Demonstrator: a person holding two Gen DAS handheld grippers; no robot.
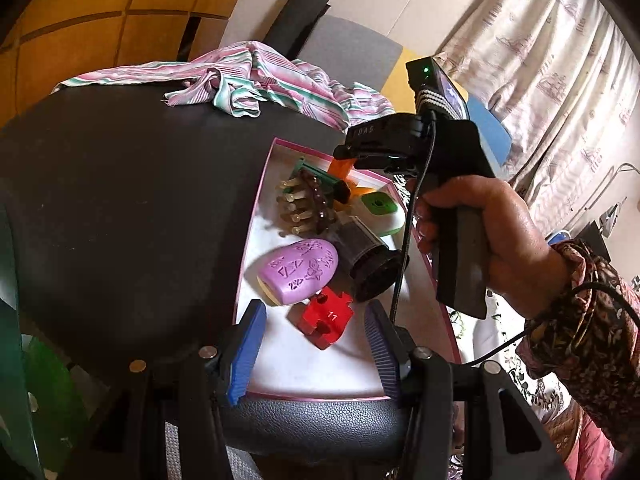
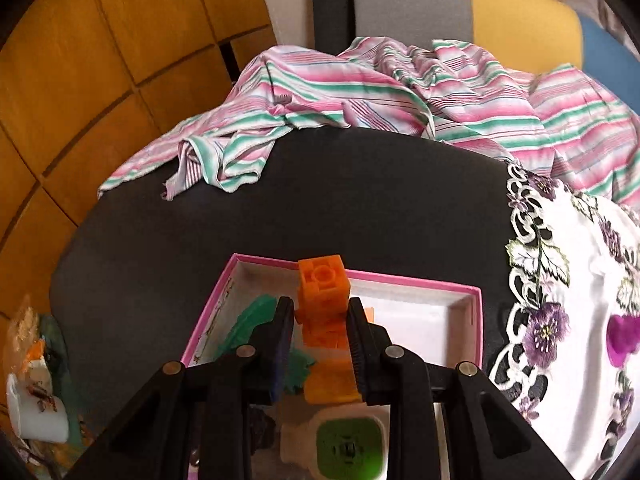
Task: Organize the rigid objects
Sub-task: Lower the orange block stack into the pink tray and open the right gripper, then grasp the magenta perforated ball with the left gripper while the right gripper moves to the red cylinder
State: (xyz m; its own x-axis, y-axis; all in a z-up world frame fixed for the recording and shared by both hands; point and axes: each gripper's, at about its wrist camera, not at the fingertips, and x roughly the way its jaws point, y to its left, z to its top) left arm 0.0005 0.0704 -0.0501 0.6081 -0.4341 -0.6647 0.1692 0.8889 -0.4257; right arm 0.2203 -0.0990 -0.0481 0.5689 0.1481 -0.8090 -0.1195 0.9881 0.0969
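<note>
Two blue fingers of the left claw (image 1: 316,350) stand spread with nothing between them, low over the near end of a pink-rimmed box (image 1: 256,216) on the dark tabletop (image 1: 120,200). Just ahead of the fingertips lies a red puzzle-shaped block (image 1: 326,318), touching a lilac oval piece (image 1: 298,270) a little further out. Beyond those rest a dark cylinder (image 1: 366,258), a brown comb-like thing (image 1: 304,204) and a green-and-white square item (image 1: 378,208). To the right, a hand (image 1: 492,232) grips the right claw's handle above the box, an orange piece showing under its body.

From the right wrist, the right claw (image 2: 320,332) is pinching an orange block (image 2: 322,296) that stands up between its fingers, over the box's (image 2: 400,280) far part. A green toothed piece (image 2: 248,320) lies just left of the left finger, and the green-and-white square item (image 2: 348,444) sits below the claw. A striped cloth (image 2: 360,88) lies far ahead, and a floral embroidered cloth (image 2: 560,280) to the right.
</note>
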